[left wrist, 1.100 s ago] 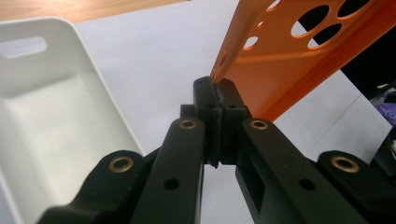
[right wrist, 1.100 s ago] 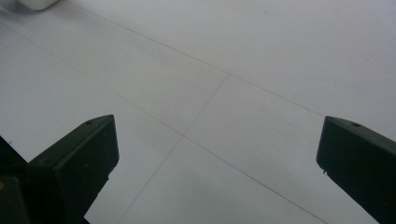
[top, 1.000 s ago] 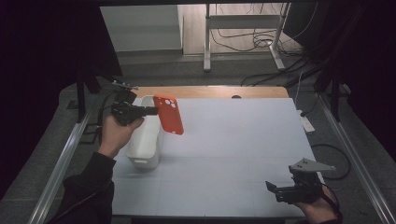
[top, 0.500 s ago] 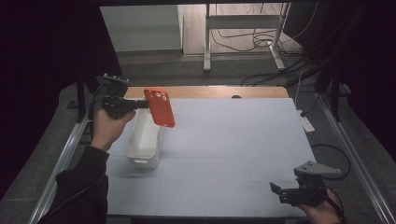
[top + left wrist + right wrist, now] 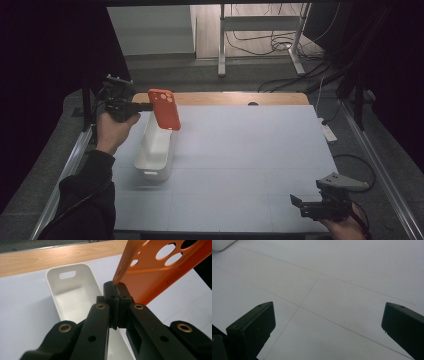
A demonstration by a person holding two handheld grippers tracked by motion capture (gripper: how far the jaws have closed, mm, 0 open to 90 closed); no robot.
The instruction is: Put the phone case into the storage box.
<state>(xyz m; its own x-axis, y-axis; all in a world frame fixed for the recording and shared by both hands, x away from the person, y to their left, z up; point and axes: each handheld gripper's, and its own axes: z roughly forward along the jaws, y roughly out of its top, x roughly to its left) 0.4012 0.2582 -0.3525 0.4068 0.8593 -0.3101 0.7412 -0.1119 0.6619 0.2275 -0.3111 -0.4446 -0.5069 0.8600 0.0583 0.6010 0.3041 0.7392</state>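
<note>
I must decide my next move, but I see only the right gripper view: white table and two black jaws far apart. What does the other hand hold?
Observer: The left tool is shut on the edge of an orange phone case.
Operator: Is the case on the table?
Observer: No, it is lifted in the air above the far end of a white tray.
Operator: Is something inside the tray?
Observer: The left gripper view shows its far part bare; the near part is hidden behind the jaws.
</note>
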